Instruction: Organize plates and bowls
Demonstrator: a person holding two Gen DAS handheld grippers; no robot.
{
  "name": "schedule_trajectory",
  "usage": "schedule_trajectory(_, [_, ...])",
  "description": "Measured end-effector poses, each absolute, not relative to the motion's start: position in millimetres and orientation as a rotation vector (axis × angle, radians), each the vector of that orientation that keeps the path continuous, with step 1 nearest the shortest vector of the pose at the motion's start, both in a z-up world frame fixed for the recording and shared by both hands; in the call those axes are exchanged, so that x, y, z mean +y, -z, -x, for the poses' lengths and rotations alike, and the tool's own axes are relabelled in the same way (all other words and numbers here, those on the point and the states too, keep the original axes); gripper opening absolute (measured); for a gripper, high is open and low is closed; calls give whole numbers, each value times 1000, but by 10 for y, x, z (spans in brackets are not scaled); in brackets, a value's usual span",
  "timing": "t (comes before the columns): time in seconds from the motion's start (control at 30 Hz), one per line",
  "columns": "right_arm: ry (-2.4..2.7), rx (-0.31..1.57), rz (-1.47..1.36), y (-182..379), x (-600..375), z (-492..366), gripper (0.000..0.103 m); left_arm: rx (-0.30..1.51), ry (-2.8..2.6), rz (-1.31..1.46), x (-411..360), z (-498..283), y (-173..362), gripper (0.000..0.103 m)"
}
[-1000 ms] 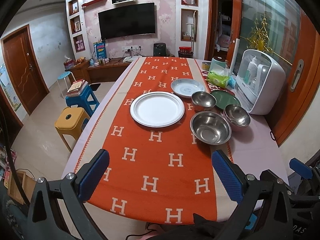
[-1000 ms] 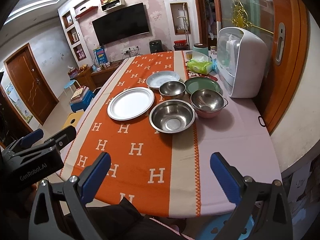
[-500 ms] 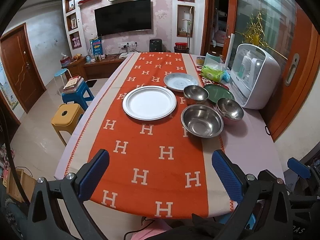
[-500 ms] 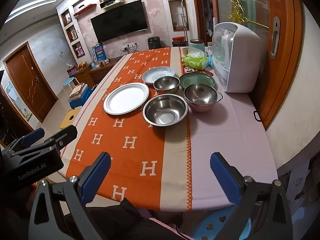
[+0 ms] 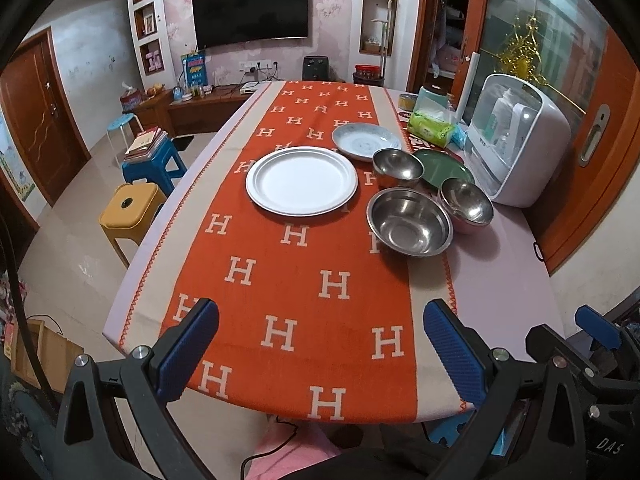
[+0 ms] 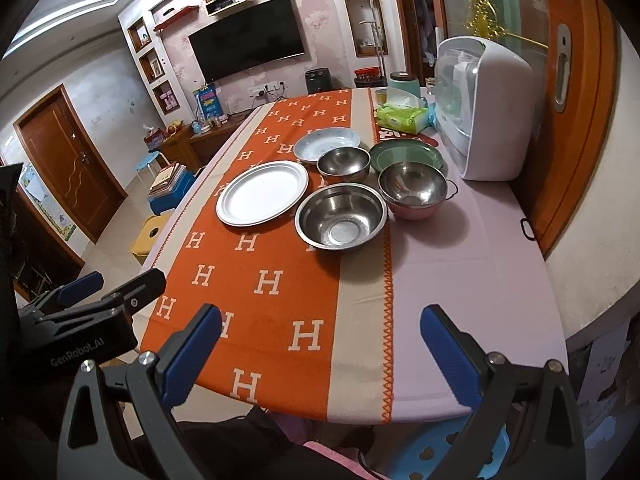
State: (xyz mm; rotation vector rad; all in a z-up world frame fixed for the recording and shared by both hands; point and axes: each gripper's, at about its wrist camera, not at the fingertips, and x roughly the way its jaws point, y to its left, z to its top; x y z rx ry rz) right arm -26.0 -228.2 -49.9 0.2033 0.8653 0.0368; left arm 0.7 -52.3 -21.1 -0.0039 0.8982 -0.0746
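Across the frame's middle lies our table point(image 5: 500, 280), its dishes unsorted: 1 white plate point(image 5: 301, 180), 3 steel bowls point(image 5: 409, 221) clustered right, 2 small plates point(image 5: 366, 142) behind. Both claws, left point(image 5: 320, 350) and right point(image 6: 320, 350), hang spread and empty at the bottom edge, apparently ready to reach.

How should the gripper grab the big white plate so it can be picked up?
Grip the big white plate by its rim, probably the near edge, which faces the open left gripper. It lies flat on the orange runner, so only the thin raised rim gives the fingers something to pinch. Its right side is crowded by the largest steel bowl, so coming from the front or left looks easier.
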Motion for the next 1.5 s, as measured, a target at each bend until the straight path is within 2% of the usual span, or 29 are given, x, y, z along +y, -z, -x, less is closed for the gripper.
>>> schedule_trajectory(0.5, [-41,857,-264,477,-1870,-267,100,984,125,-25,36,-654,224,102])
schedule_trajectory(1.03, [-41,928,-362,638,-1327,-1247,100,1044,186,-177,513,-1740,330,102])
schedule_trajectory(1.5, [30,965,-332,885,-1111,-2158,100,1126,241,-230,762,-2836,758,102])
